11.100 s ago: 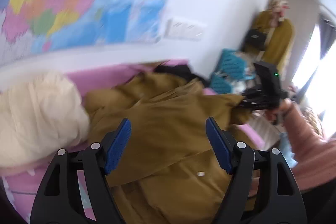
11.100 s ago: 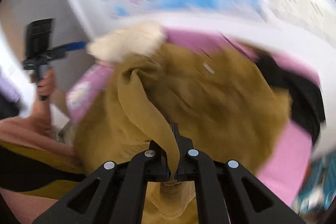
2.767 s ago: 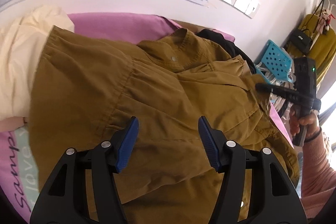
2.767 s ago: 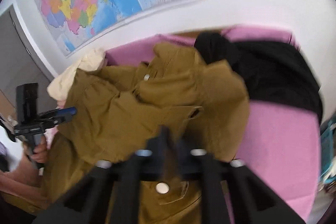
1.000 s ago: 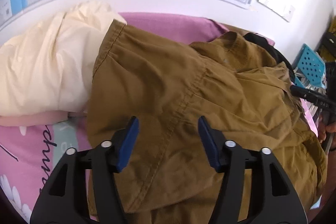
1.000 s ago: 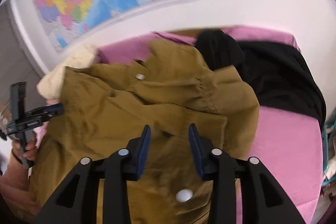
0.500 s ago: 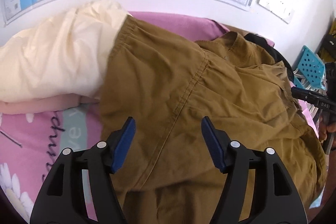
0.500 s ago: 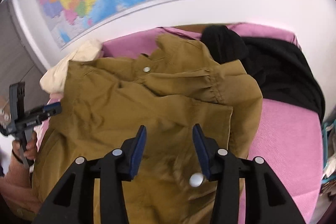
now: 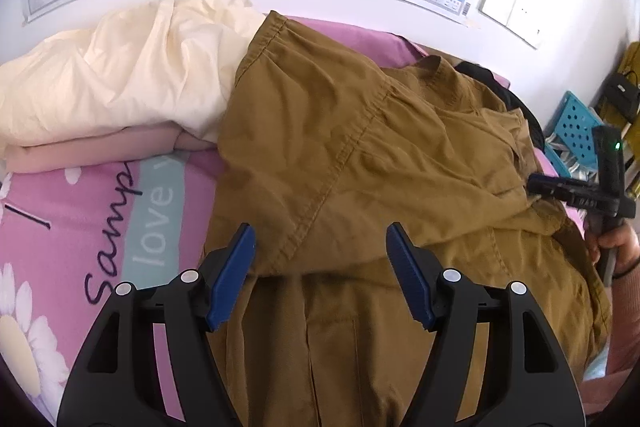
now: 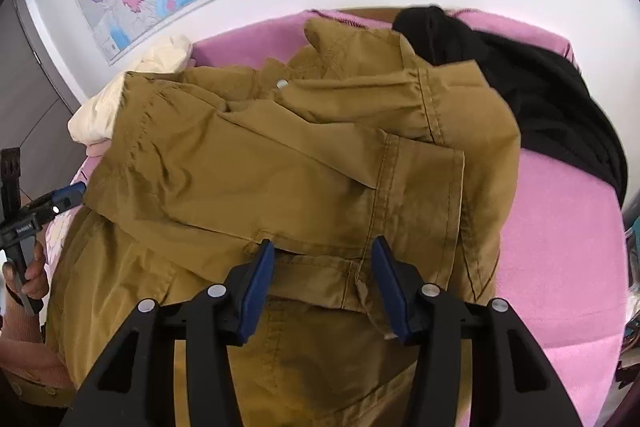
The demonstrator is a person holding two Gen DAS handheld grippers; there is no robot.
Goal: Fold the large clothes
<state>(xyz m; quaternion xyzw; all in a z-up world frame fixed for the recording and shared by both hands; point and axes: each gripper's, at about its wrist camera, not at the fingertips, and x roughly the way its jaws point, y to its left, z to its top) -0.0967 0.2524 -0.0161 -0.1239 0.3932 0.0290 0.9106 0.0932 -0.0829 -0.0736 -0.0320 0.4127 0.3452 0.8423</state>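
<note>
A large mustard-brown jacket (image 9: 360, 147) lies spread on the pink bed, one sleeve (image 10: 360, 167) folded across its body. My left gripper (image 9: 320, 227) hovers open over the jacket's left folded edge, pads clear of the cloth. My right gripper (image 10: 323, 242) is above the sleeve cuff and a seam. Its jaws are opening; fabric lies below them, none pinched. Each gripper shows in the other view: the right gripper (image 9: 560, 187) at the jacket's right side, the left gripper (image 10: 60, 199) at its left edge, each in a hand.
Cream bedding (image 9: 120, 75) on a folded pink layer sits at the jacket's upper left. A black garment (image 10: 540, 87) lies at the far right corner. The printed pink sheet (image 9: 60, 211) shows on the left. A blue basket (image 9: 576, 127) stands beyond the bed. The wall with a map is close behind.
The right gripper, shut on jacket fabric earlier, has let go and its jaws have widened over the sleeve. The left gripper has slid left along the jacket, and more pink sheet shows.
</note>
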